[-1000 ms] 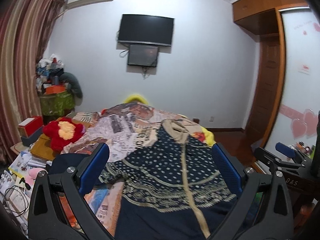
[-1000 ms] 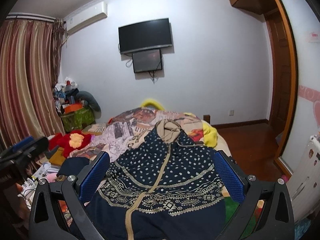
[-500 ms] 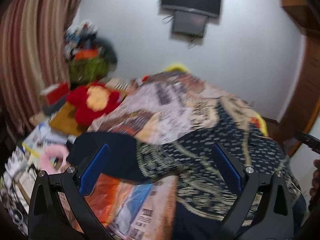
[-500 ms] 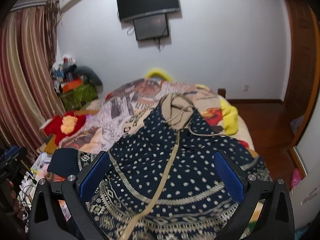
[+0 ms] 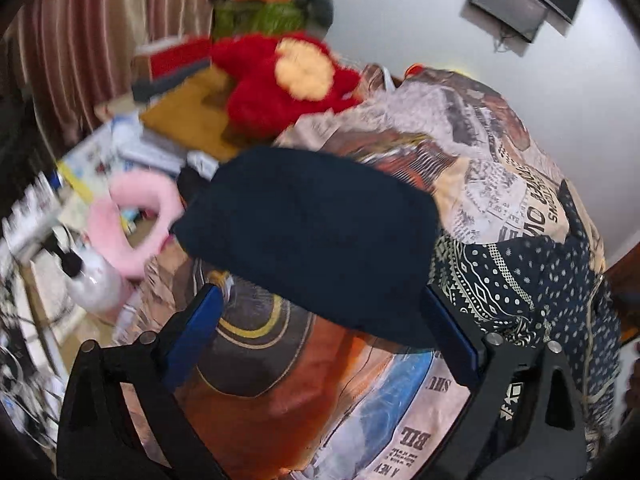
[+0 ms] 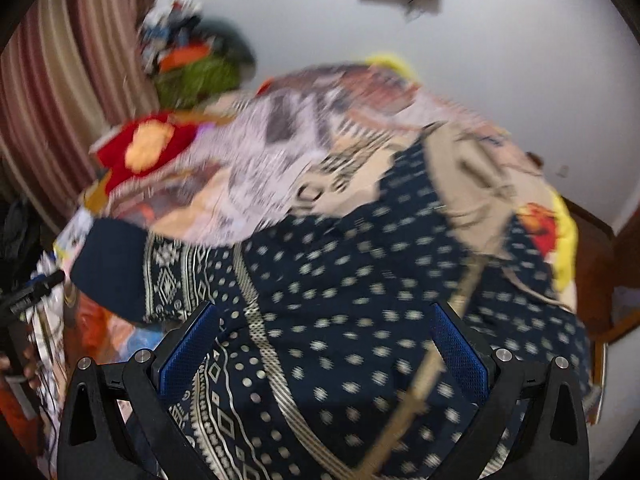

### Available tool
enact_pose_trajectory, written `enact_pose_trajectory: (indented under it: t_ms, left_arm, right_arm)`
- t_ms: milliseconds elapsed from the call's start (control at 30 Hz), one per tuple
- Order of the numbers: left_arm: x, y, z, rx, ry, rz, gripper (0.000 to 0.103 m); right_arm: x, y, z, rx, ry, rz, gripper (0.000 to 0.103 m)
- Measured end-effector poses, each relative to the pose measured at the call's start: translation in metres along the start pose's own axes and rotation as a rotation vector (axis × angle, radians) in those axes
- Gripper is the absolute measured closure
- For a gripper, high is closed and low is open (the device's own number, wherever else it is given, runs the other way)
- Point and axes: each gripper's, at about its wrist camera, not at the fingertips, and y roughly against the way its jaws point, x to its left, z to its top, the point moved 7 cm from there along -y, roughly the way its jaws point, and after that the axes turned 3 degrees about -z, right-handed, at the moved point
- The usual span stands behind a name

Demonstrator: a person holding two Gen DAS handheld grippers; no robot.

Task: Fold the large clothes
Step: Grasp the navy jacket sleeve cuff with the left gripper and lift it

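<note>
A navy hooded jacket (image 6: 360, 280) with cream dots, patterned bands and a tan zip lies spread face up on the bed. Its plain navy sleeve end (image 5: 312, 232) reaches out to the left and also shows in the right wrist view (image 6: 112, 264). My left gripper (image 5: 320, 332) is open and empty, hovering just before that sleeve end. My right gripper (image 6: 324, 344) is open and empty, low over the jacket's body left of the zip. The tan hood (image 6: 468, 184) lies at the far end.
The bed carries a newsprint-pattern quilt (image 5: 500, 176). A red plush toy (image 5: 280, 76), a pink fluffy ring (image 5: 132, 220), books and cables crowd the left side by the striped curtain (image 5: 80, 32). A yellow pillow (image 6: 564, 236) sits at the right bed edge.
Both grippers have dropped toward the bed and tilted down. The left one swung left to the sleeve end; the right one came closer over the jacket body. Both stay open.
</note>
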Motion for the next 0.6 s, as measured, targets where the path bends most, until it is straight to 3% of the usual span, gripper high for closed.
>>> enact_pose_trajectory:
  t_ms: [167, 400, 500, 600]
  left_arm:
    - [0.023, -0.022, -0.001, 0.073, 0.135, -0.097, 0.017]
    - [0.050, -0.037, 0.019, 0.064, 0.301, -0.210, 0.019]
    - [0.061, -0.047, 0.031, 0.065, 0.352, -0.237, 0.027]
    - [0.068, -0.057, 0.041, 0.071, 0.360, -0.211, 0.041]
  right_arm:
    - [0.037, -0.060, -0.002, 0.124, 0.094, 0.045, 0.000]
    - [0.070, -0.123, -0.011, 0.253, 0.137, 0.098, 0.000]
    - [0.079, -0.142, -0.016, 0.309, 0.128, 0.143, 0.000]
    - [0.087, -0.154, -0.019, 0.325, 0.131, 0.150, 0.000]
